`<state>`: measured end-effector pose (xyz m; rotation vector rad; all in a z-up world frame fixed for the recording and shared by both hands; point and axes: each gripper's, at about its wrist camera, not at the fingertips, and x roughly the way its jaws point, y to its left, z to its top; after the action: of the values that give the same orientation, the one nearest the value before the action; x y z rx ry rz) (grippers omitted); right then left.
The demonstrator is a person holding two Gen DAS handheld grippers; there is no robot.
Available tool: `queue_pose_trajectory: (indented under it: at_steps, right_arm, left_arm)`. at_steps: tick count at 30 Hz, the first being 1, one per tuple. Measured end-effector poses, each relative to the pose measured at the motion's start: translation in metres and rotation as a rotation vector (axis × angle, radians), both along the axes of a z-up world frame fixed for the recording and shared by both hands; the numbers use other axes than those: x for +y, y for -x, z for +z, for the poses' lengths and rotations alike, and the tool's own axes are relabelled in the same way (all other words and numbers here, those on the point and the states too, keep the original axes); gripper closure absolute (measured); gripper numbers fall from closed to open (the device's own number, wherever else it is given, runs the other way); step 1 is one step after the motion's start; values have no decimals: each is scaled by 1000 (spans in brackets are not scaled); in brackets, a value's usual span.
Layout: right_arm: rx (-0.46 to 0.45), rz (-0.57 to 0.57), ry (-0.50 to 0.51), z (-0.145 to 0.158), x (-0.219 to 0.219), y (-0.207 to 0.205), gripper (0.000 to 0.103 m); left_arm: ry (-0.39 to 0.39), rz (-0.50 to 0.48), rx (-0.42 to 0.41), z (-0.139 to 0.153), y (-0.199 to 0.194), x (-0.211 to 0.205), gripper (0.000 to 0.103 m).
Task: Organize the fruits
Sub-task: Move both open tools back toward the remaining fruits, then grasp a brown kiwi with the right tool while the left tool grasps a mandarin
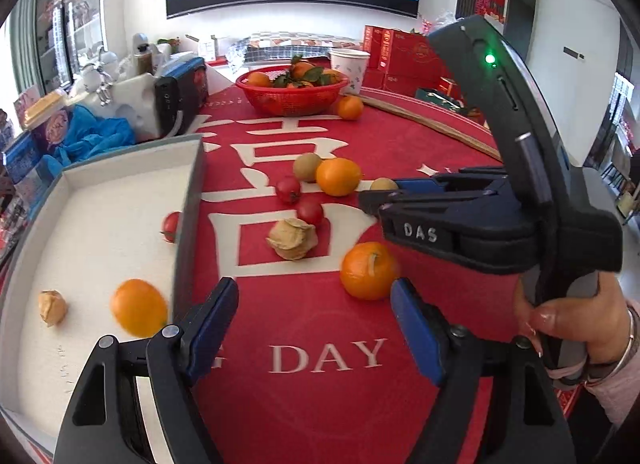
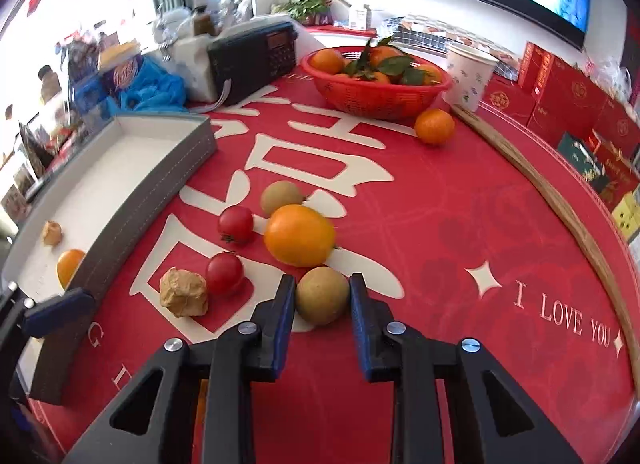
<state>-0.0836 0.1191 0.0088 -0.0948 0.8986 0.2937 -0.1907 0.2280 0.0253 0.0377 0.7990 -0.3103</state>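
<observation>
Item: small round greenish-brown fruit (image 2: 322,295), firm, light, apt to roll; right gripper (image 2: 322,300) jaws closed across its widest middle; left gripper (image 1: 316,316) jaws wide, empty.

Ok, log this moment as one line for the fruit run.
right gripper: shut on brown fruit | left gripper: open, empty, beside white tray | tray: orange, husked fruit, tomato
</observation>
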Motion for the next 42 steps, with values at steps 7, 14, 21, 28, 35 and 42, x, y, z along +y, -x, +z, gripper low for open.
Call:
queue_pose_trajectory:
  at_steps: [7,14,21,28,35,42]
  right_arm:
    - [18,-92,-70,0,-56,9,75]
    - [21,-115,-109,0,-84,18,75]
    - [18,-117,-105,0,-89,17,75]
    - [17,-85,-98,0,-75,19,75]
    - [-4,-64,-48,-2,-58,21,75]
    - [-10,-64,-31,-1,-52,20,75]
  left_arm:
    - [33,-42,71,-9,-8,-26,22]
    - [-33,-42,76,-15,-20,-56,42]
    - [13,-54,78,-13,-27,-48,65]
    - [9,-78,76,-12,-17,-37,64]
    - [8,-61,76,-12,-12,-32,64]
    - [8,-54,76,-13,-11,-31,64]
